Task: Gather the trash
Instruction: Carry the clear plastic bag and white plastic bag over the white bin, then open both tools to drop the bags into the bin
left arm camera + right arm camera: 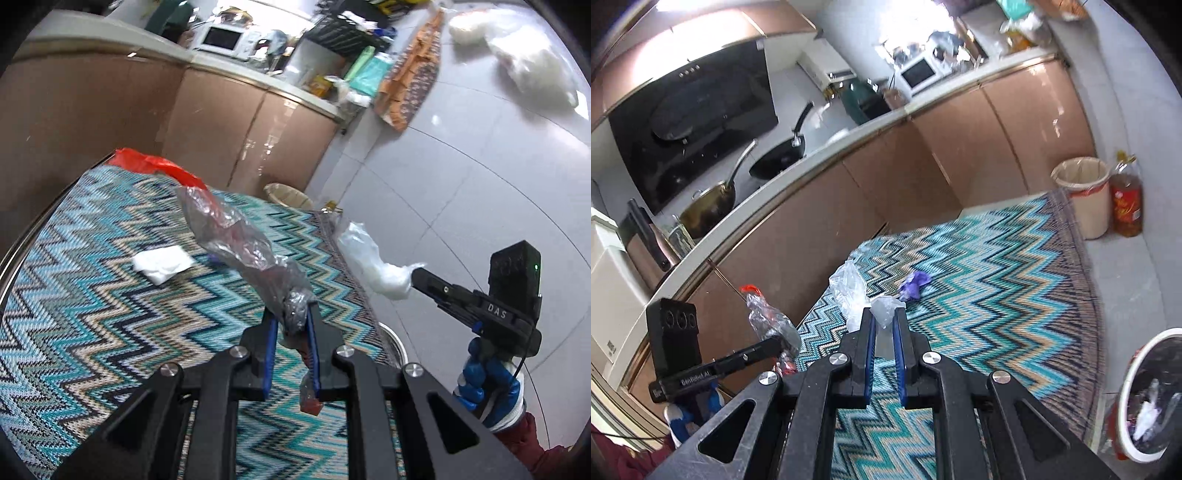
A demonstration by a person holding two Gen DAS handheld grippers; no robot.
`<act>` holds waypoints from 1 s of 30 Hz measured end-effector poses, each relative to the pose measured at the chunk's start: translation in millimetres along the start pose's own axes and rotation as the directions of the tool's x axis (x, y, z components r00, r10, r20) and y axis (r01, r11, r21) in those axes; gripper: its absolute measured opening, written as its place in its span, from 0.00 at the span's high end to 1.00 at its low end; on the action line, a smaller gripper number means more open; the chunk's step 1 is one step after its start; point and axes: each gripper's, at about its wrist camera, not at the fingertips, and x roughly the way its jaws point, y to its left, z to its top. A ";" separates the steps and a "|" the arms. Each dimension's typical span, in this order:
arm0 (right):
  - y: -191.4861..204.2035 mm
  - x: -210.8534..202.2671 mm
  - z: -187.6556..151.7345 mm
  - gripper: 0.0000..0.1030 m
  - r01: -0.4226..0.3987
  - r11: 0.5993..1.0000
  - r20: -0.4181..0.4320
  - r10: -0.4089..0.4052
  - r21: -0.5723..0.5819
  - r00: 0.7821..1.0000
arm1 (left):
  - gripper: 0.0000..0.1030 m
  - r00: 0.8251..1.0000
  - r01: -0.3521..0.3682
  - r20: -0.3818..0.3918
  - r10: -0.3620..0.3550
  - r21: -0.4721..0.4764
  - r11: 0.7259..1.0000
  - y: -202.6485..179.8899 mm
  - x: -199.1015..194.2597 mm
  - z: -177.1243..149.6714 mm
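A: Left gripper (291, 325) clamped on crumpled grey-clear plastic wrapper with red inside (240, 240); most of it juts past the tips, a red scrap dangles below. Right gripper (884, 325) pinched on thin clear plastic bag (849, 291), only a corner caught.

B: Risk?

A: Slippery film could slide out mid-carry. Both held above zigzag teal woven rug (997, 280).

B: Pose?

A: Both point slightly downward; blue-gloved hand (480, 384) lower right. White round bin (1145, 398) lower right; white tissue (162, 264) and purple crumpled glove (914, 284) lie uncollected.
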 end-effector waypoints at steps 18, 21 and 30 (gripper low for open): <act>-148.6 -164.4 -47.1 0.91 0.411 0.887 0.116 -0.441 0.211 0.890 | 0.87 0.952 0.222 -0.277 -0.132 0.323 0.920 -218.8 178.9 8.6; -176.4 -169.4 -50.0 0.91 0.472 0.848 0.089 -0.503 0.241 0.860 | 0.86 0.941 0.240 -0.316 -0.124 0.360 0.902 -250.5 224.4 2.5; -257.3 -163.7 -62.6 0.86 0.569 0.757 -0.018 -0.596 0.320 0.803 | 0.79 0.904 0.264 -0.420 -0.082 0.395 0.880 -304.8 337.9 -31.0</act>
